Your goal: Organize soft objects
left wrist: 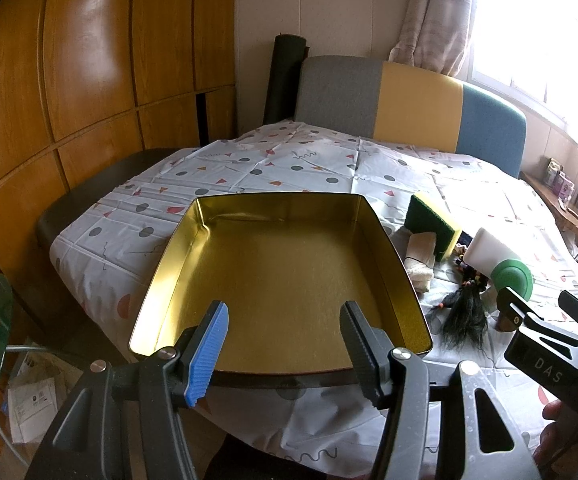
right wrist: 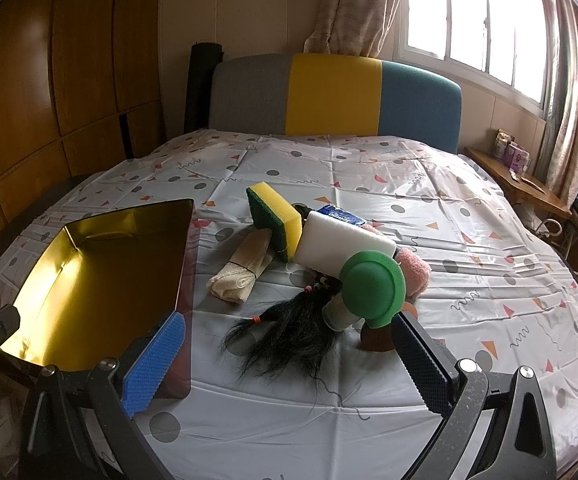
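An empty gold tin tray [left wrist: 385, 280] [right wrist: 33, 280] lies on the patterned tablecloth. My left gripper [left wrist: 285, 344] is open and empty over the tray's near edge. My right gripper [right wrist: 289, 364] is open and empty just short of a pile of things. The pile holds a yellow-green sponge [right wrist: 275, 216] [left wrist: 433, 220], a white foam block [right wrist: 343, 246], a green round brush [right wrist: 373, 284] [left wrist: 515, 278], a black hairpiece [right wrist: 289, 332] [left wrist: 465, 316], a rolled beige cloth [right wrist: 245, 266] [left wrist: 419, 256] and a pink fluffy item [right wrist: 413, 270].
The tablecloth [right wrist: 369, 420] covers a round table. A grey, yellow and blue chair back [right wrist: 333, 96] stands at the far side. Wooden cabinets [left wrist: 69, 80] are on the left. A wooden shelf [right wrist: 517, 184] and a window are on the right.
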Available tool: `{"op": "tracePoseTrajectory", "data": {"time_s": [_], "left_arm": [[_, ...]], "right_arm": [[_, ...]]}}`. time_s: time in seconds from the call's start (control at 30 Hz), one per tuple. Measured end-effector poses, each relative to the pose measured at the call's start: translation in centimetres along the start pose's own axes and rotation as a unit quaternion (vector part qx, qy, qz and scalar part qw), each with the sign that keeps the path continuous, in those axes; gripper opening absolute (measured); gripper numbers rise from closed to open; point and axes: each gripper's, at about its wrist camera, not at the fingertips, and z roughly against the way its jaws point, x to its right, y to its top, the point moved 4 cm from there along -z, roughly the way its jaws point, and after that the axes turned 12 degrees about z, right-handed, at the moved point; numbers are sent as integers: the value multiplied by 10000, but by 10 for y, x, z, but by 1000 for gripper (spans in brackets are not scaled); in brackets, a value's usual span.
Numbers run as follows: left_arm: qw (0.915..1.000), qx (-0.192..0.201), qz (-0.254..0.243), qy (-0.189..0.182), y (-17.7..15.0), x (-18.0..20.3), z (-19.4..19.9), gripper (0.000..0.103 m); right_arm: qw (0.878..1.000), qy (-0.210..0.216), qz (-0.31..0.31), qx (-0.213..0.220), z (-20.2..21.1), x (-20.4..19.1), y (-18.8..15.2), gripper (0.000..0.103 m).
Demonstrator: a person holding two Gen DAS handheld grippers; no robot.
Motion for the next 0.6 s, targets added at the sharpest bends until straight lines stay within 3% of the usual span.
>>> {"op": "tracePoseTrajectory", "data": {"time_s": [0.6], "left_arm": [[9999, -124, -60, -98, -5, 5, -6, 61]], "right_arm": [[10000, 32, -55, 35, -1, 7, 0, 103]]}}
